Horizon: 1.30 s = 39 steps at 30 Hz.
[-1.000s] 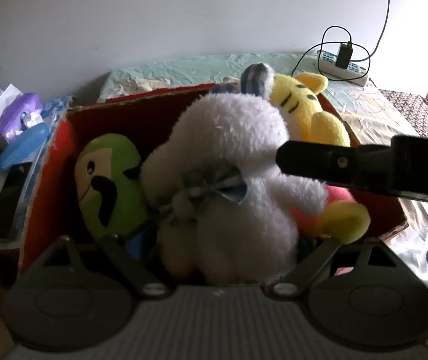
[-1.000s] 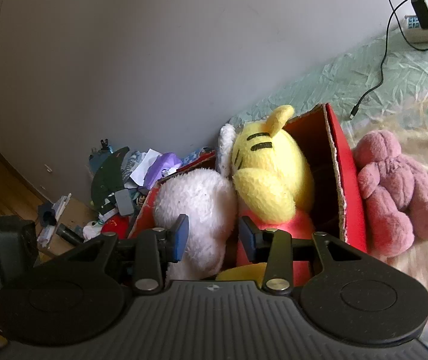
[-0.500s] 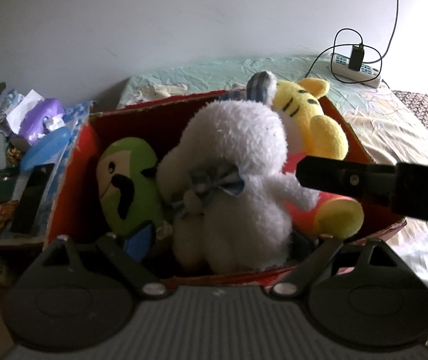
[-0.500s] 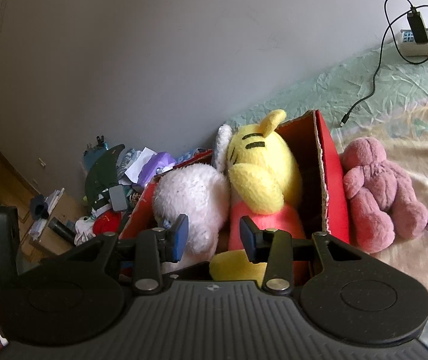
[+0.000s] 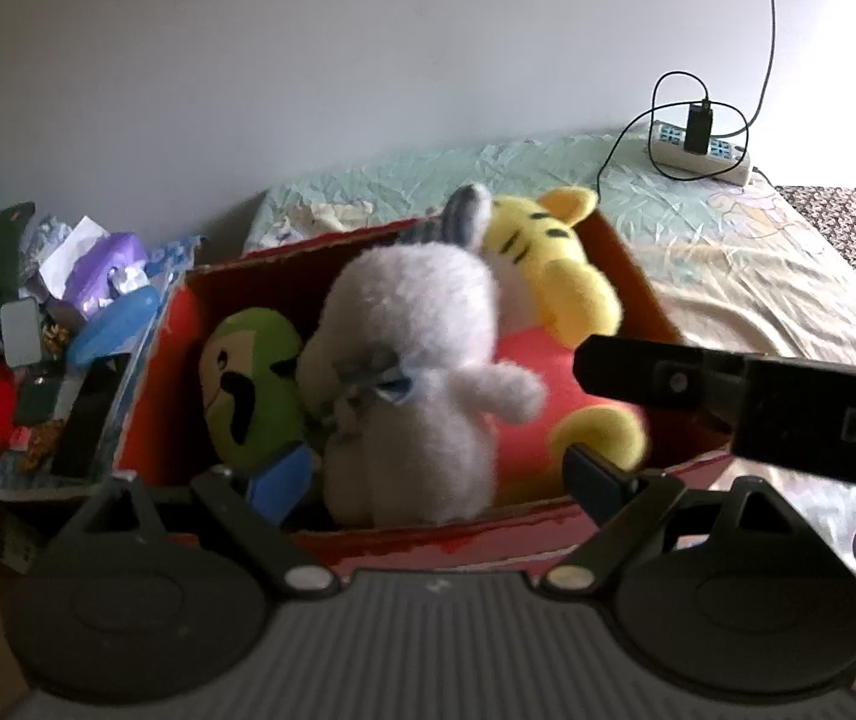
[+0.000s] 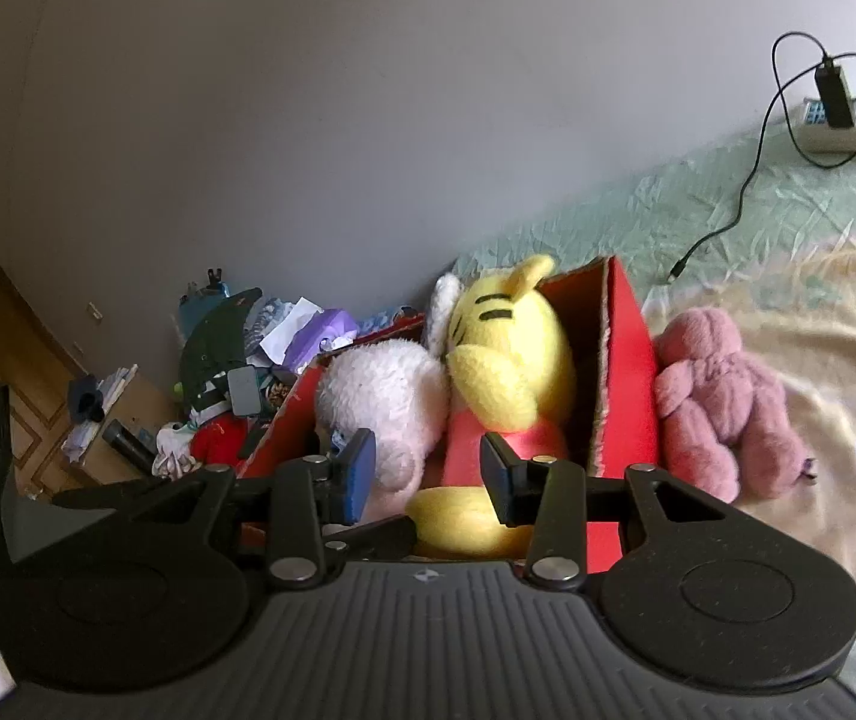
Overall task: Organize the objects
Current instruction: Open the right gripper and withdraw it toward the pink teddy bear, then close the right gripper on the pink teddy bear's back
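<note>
A red cardboard box (image 5: pixel 637 276) (image 6: pixel 625 360) on the bed holds a white plush rabbit (image 5: pixel 422 372) (image 6: pixel 380 396), a yellow tiger plush in red (image 5: pixel 559 300) (image 6: pixel 505 360) and a green plush (image 5: pixel 248 384). My left gripper (image 5: pixel 433 483) is open and empty at the box's near edge. My right gripper (image 6: pixel 428 474) is open and empty, a little back from the box; its body crosses the left wrist view (image 5: pixel 757 402). A pink plush (image 6: pixel 721 402) lies on the bed outside the box's right wall.
A power strip with charger and cable (image 5: pixel 700 144) (image 6: pixel 841 120) lies on the bed by the wall. A cluttered pile of cloths, papers and small items (image 5: pixel 50 324) (image 6: pixel 236 372) sits left of the box. A wooden cabinet (image 6: pixel 20 360) stands further left.
Both grippers have pulled back from the box, so the toys look smaller and further away. The left gripper's fingertips have come into view. The toys have stayed in place.
</note>
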Available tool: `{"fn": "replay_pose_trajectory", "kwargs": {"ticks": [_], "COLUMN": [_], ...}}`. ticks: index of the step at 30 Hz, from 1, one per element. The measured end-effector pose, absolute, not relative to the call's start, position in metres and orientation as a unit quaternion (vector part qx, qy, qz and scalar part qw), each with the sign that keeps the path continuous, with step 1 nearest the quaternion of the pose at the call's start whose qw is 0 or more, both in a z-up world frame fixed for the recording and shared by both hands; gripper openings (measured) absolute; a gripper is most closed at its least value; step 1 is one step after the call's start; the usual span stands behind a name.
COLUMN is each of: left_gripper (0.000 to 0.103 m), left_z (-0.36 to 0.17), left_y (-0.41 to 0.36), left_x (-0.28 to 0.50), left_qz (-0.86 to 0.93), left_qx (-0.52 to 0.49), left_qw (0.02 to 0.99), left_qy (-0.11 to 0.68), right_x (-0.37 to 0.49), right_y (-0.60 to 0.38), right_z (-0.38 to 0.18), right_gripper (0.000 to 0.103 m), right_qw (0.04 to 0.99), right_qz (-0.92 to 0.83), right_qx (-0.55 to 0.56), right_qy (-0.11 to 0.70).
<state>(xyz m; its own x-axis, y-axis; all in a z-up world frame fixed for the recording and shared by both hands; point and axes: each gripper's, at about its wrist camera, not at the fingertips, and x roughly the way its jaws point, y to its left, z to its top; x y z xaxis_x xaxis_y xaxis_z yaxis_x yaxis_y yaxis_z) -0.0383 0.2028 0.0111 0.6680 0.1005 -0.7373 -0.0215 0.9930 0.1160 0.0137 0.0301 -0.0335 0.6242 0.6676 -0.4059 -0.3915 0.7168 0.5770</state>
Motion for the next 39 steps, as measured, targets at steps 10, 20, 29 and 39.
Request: {"fn": "replay_pose_trajectory", "kwargs": {"ticks": [10,20,29,39], "left_gripper": [0.092,0.092,0.092,0.091], "left_z": [0.025,0.026,0.017,-0.004], "left_y": [0.151,0.100,0.056,0.021], "left_x": [-0.042,-0.037,-0.033,-0.026], "left_qz": [0.020,0.004,-0.024,-0.056], "left_qx": [0.063,0.072,0.078,0.071], "left_qw": [0.917,0.918,0.918,0.917], "left_qy": [0.393,0.391,0.388,0.388], "right_x": [0.008,0.006,0.013,0.032], "right_y": [-0.020,-0.069,-0.108,-0.138], "right_z": [-0.028,-0.032,-0.044,-0.075], "right_gripper": [0.043,0.043,0.043,0.044], "right_qw": [0.879,0.881,0.876,0.852], "right_qz": [0.286,0.270,0.258,0.263], "right_qx": [0.234,0.245,0.257,0.283], "right_qy": [0.302,0.302,0.315,0.353]}}
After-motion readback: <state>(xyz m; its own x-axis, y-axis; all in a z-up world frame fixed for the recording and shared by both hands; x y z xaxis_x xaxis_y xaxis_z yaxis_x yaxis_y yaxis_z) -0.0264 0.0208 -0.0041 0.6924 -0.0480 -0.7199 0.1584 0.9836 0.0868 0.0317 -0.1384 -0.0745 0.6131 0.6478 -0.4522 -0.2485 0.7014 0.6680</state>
